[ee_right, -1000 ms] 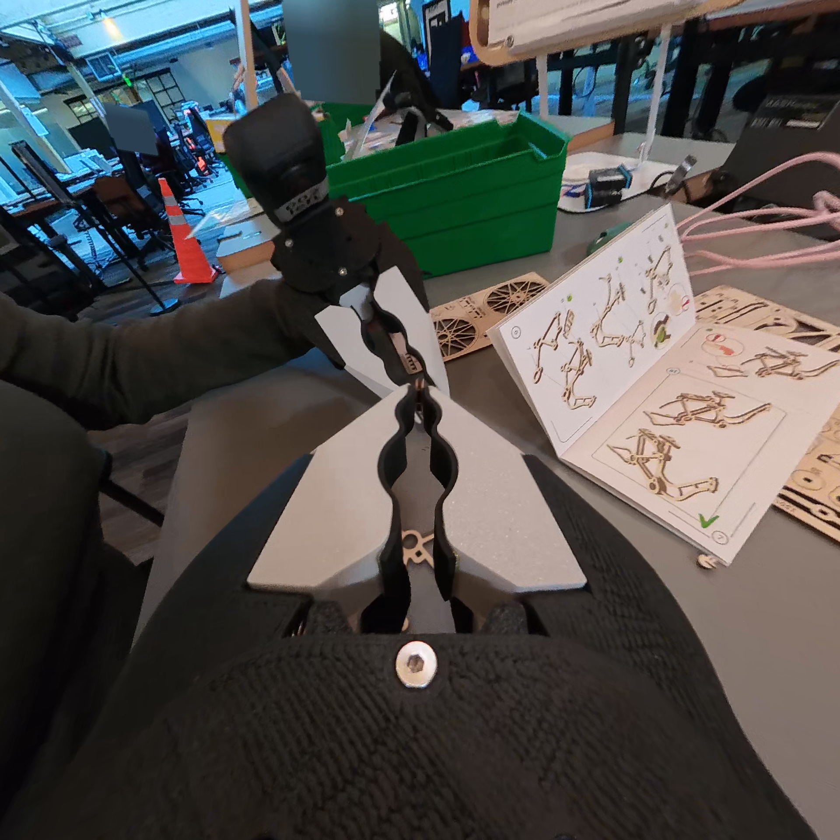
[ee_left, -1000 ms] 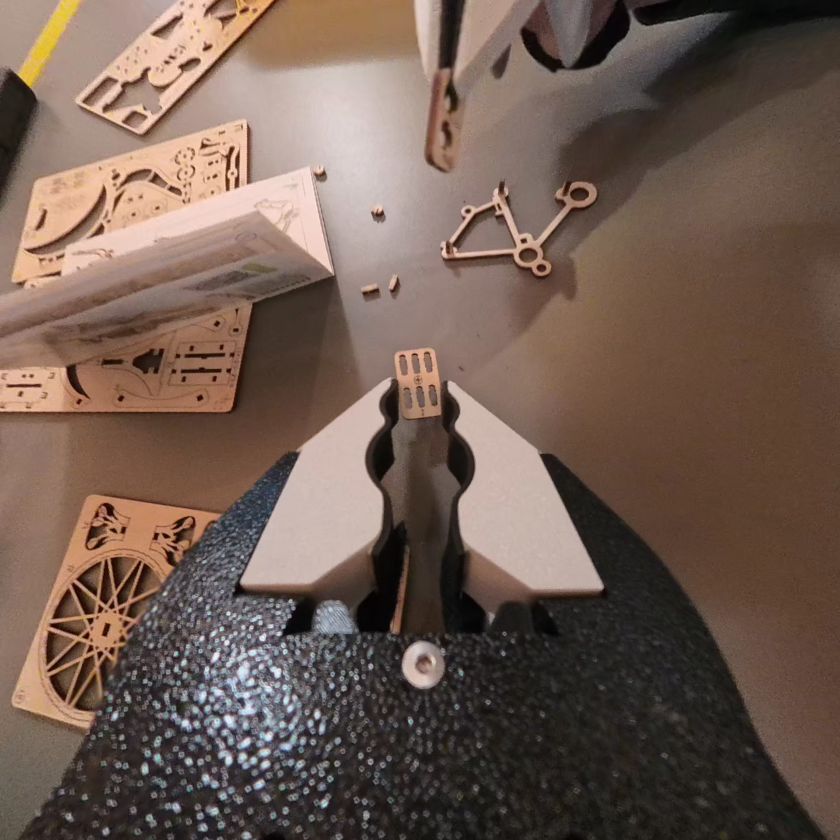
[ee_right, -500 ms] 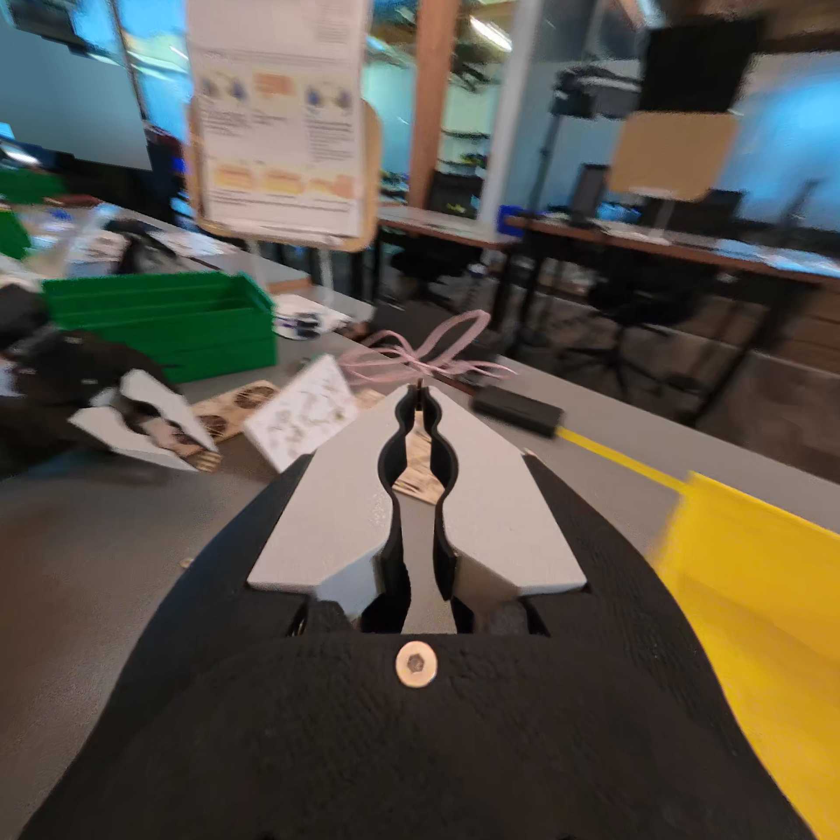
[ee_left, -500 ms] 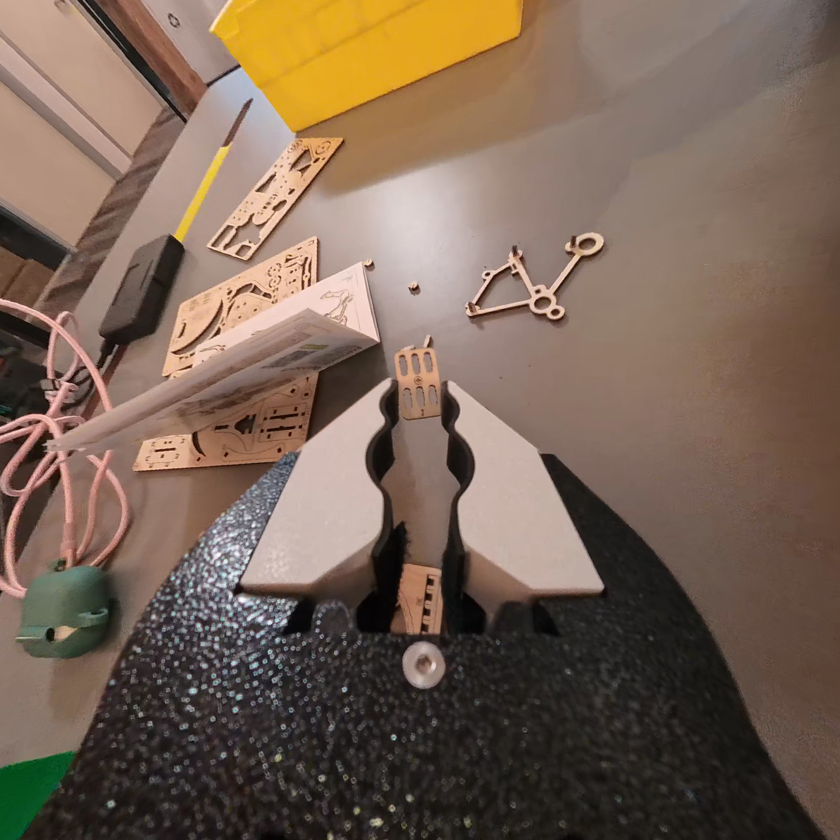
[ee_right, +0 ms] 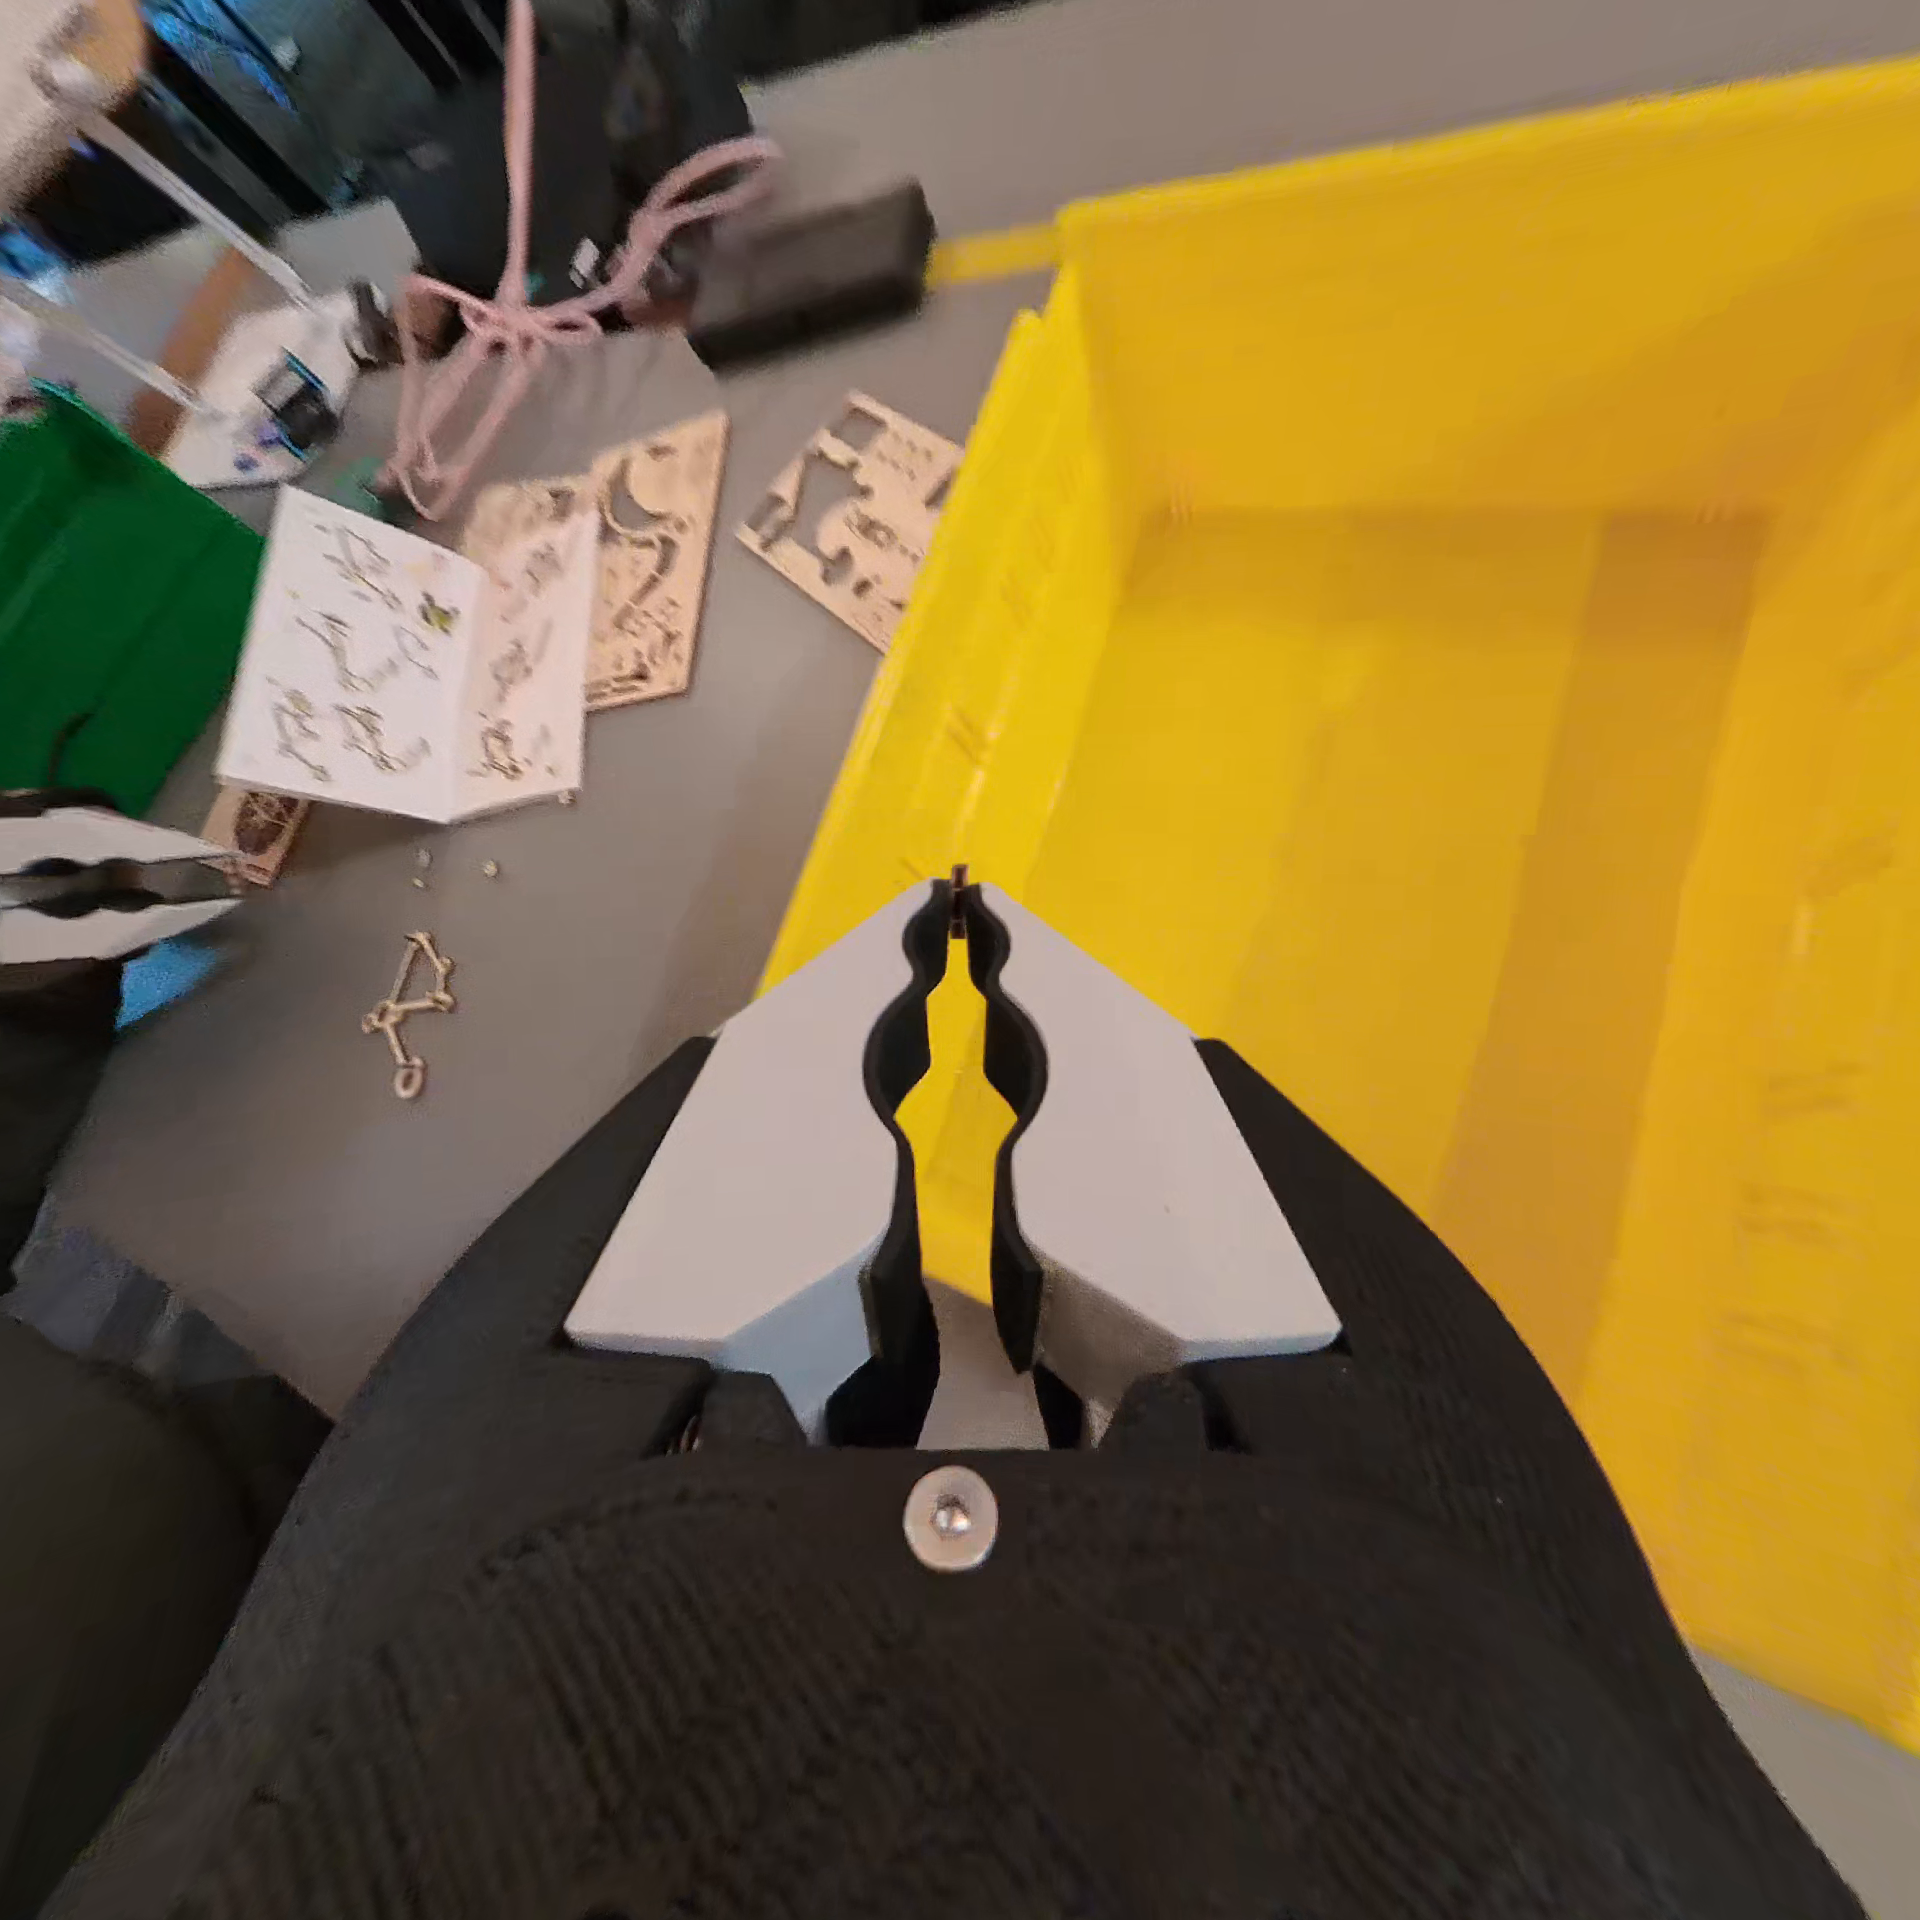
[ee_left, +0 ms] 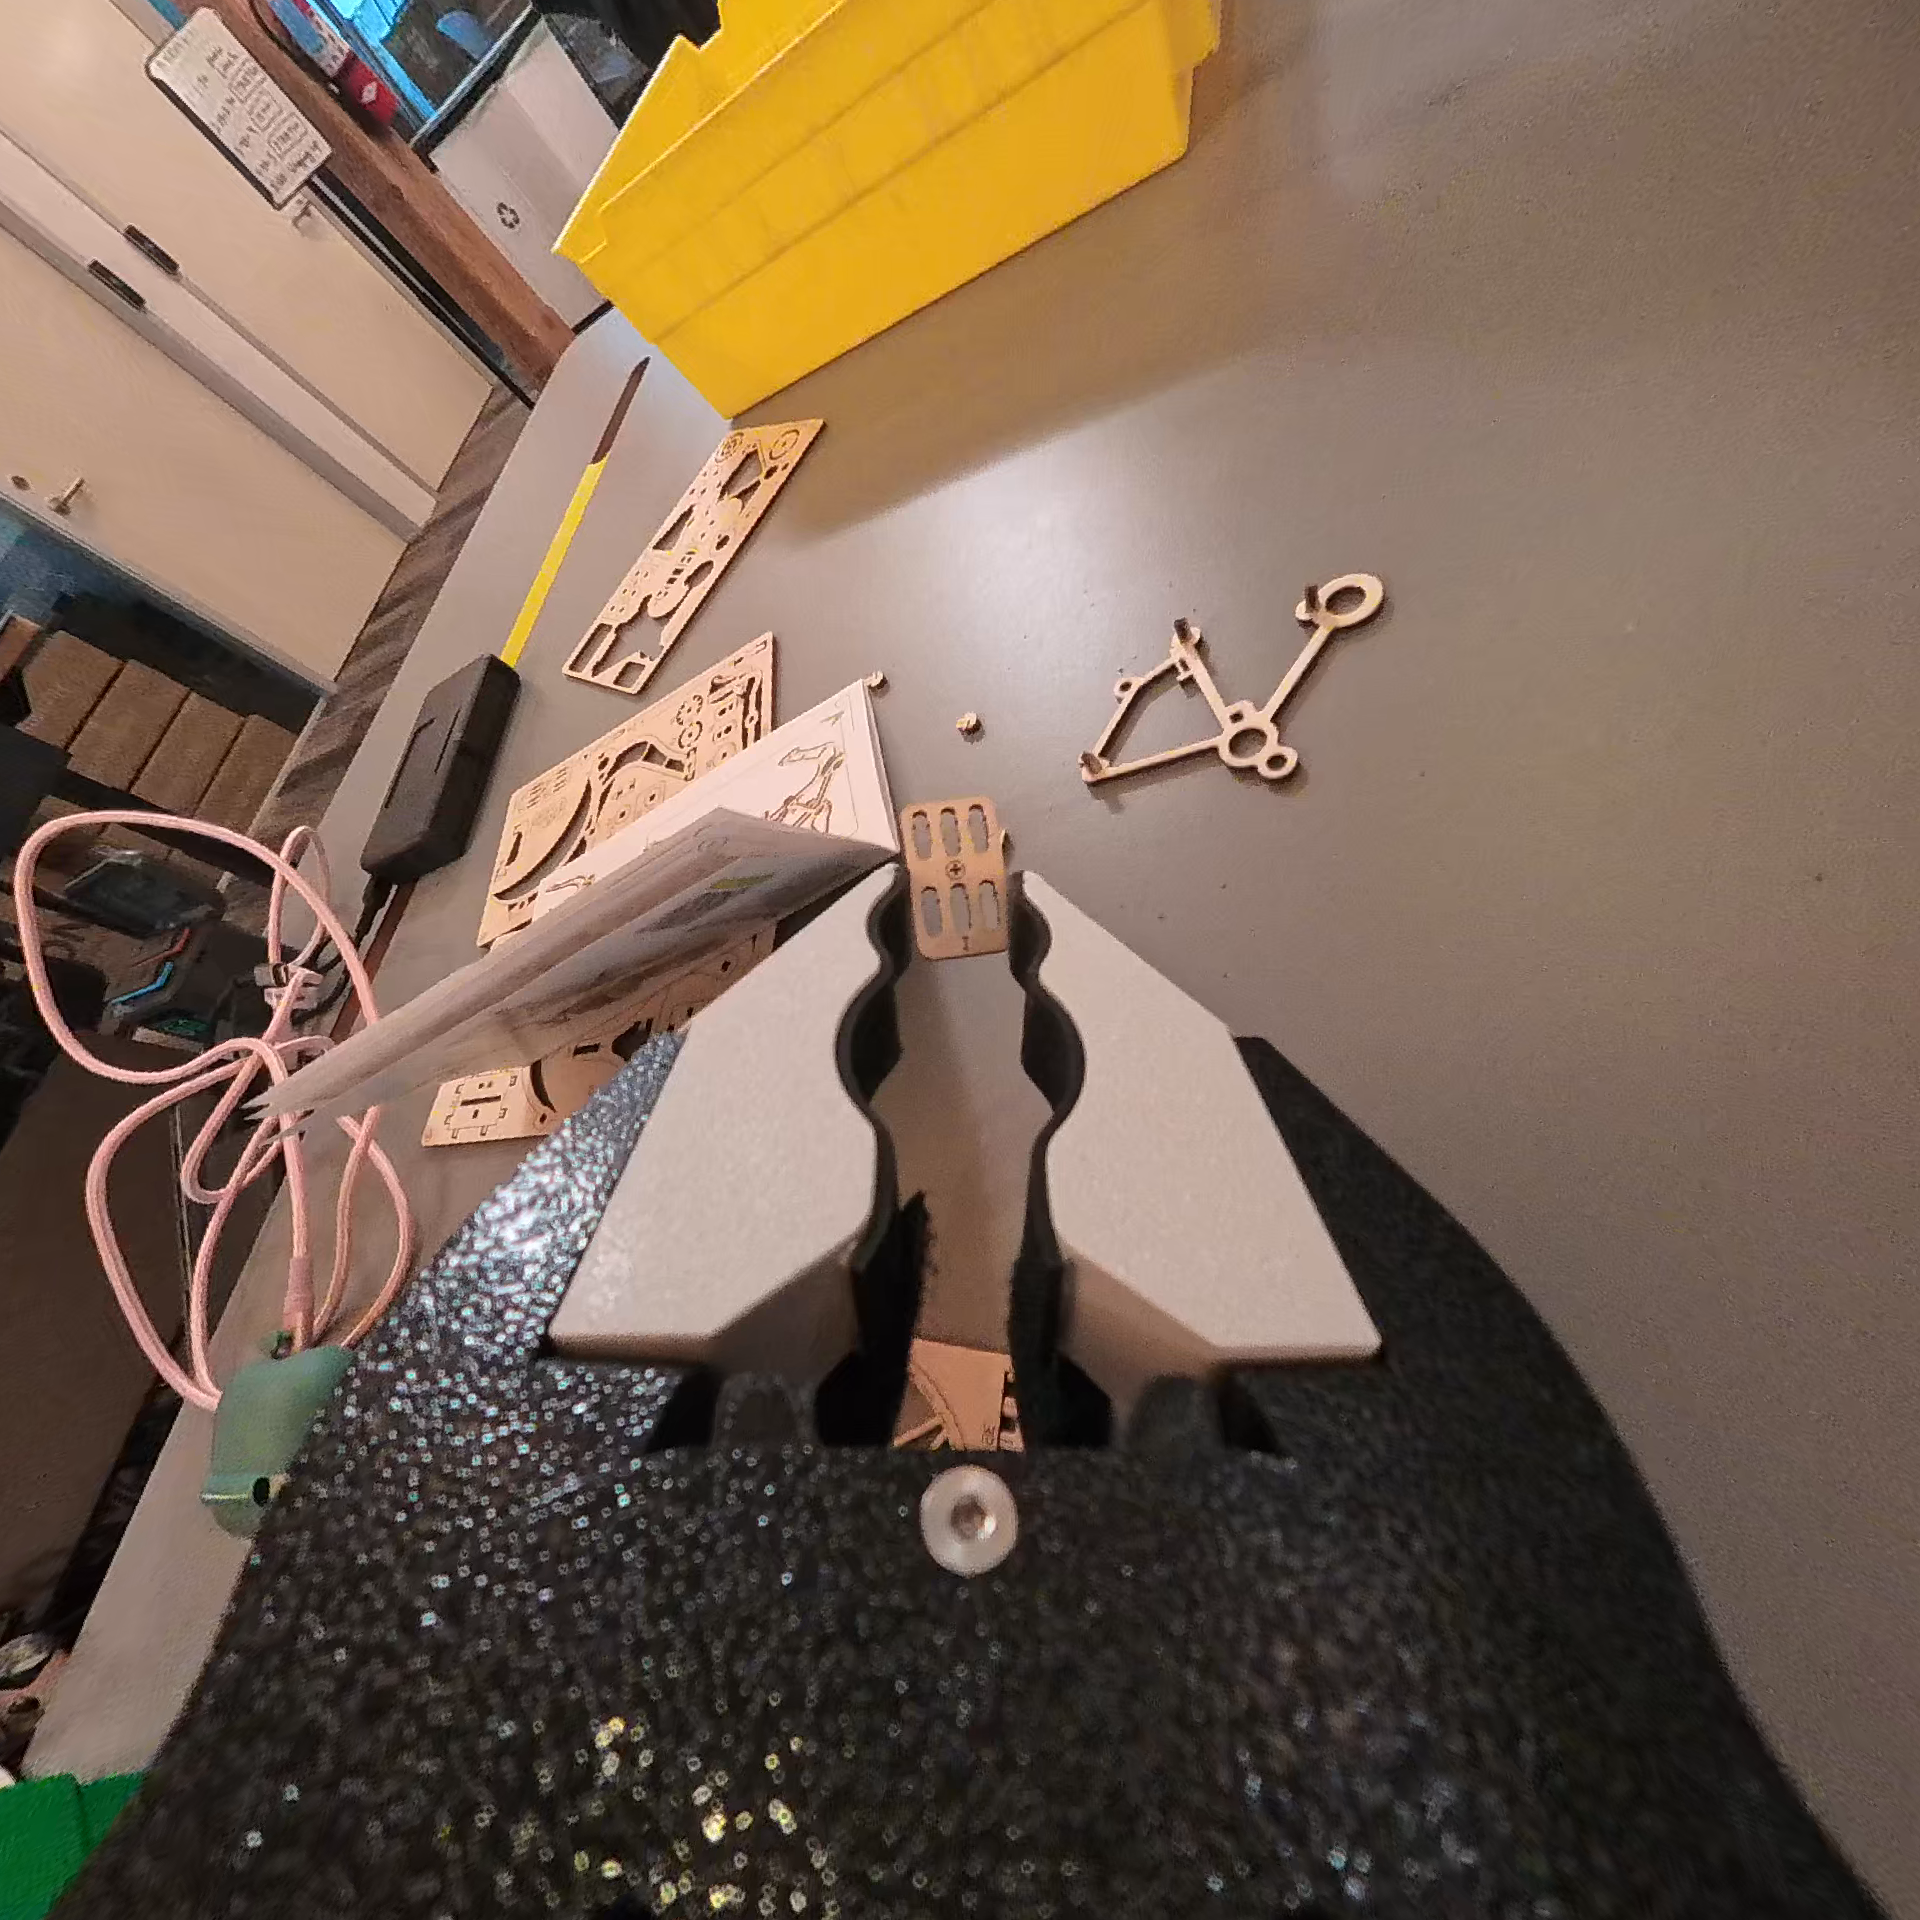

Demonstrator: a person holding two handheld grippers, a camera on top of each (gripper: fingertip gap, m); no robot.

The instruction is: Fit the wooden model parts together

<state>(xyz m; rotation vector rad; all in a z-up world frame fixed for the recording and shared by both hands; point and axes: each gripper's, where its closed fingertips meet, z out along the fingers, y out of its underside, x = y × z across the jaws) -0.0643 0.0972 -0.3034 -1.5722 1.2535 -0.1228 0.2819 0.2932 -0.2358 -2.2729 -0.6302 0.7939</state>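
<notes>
Barely started by the look of it: only one small frame (ee_left: 1226,686) pieced together on the counter (ee_left: 1558,935), left gripper (ee_left: 958,894) clamping a slotted wooden plate (ee_left: 956,878), right gripper (ee_right: 958,902) pinching a thin wooden sliver (ee_right: 957,894) over the yellow bin (ee_right: 1455,727), sheets (ee_left: 634,790) mostly unpunched.

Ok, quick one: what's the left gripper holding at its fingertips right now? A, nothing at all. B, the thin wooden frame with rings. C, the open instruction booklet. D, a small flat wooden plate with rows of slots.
D: the left gripper has a small slotted wooden plate clamped between its tips, while the booklet and the ringed wooden frame lie on the grey table.
</notes>
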